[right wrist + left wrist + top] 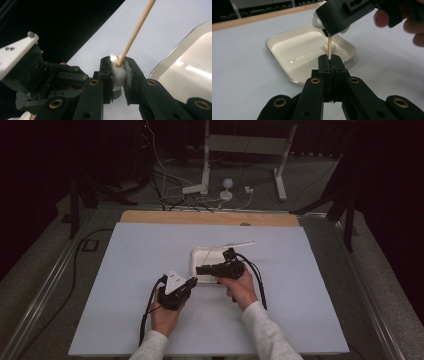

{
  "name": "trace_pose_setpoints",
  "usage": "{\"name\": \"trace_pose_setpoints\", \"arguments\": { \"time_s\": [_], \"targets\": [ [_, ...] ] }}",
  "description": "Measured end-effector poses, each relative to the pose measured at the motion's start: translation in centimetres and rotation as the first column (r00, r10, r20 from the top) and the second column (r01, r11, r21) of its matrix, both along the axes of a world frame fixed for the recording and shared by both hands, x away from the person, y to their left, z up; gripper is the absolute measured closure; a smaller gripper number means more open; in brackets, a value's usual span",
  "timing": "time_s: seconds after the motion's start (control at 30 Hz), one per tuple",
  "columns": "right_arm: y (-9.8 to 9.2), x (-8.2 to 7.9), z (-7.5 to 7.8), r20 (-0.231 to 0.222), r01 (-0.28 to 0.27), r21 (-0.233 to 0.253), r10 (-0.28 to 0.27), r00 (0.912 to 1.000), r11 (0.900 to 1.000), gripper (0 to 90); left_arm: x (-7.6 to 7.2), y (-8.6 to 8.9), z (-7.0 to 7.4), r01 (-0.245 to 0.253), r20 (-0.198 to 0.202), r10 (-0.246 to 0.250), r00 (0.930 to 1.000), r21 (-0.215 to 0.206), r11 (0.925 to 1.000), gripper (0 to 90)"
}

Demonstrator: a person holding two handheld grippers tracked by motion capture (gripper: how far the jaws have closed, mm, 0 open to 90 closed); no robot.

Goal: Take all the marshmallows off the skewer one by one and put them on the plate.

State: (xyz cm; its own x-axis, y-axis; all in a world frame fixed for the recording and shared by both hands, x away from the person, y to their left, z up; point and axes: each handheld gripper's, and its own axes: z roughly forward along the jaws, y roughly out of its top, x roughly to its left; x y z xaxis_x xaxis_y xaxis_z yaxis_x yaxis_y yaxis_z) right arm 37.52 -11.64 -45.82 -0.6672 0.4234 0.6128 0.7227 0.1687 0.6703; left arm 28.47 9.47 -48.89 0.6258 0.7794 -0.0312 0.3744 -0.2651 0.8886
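My left gripper (329,60) is shut on the lower end of a thin wooden skewer (329,46), which stands up from its jaws. The skewer's tip (135,32) is stuck into a white marshmallow (117,75), and my right gripper (117,67) is shut on that marshmallow. In the high view both grippers meet over the near left corner of a white tray (196,254), left gripper (192,281) below right gripper (200,269). A second white marshmallow (333,47) lies inside the tray (284,72).
The tray sits on a pale sheet (125,270) that covers the table, with a wooden strip (200,217) along the far edge. A thin white stick (242,243) lies at the tray's far side. Cables and stand legs (280,170) are on the floor beyond.
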Motion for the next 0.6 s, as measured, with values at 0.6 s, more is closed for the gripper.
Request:
{"name": "trace_pose_setpoints", "arguments": {
  "time_s": [0.6],
  "targets": [
    [-7.1, 1.8, 4.4, 0.056, 0.222, 0.110, -0.229, 0.9718, 0.969, 80.8, -0.2, 0.2, -0.9, 0.006, -0.001, -0.006, 1.0000, 0.082, 0.9966, 90.0]
  ]
}}
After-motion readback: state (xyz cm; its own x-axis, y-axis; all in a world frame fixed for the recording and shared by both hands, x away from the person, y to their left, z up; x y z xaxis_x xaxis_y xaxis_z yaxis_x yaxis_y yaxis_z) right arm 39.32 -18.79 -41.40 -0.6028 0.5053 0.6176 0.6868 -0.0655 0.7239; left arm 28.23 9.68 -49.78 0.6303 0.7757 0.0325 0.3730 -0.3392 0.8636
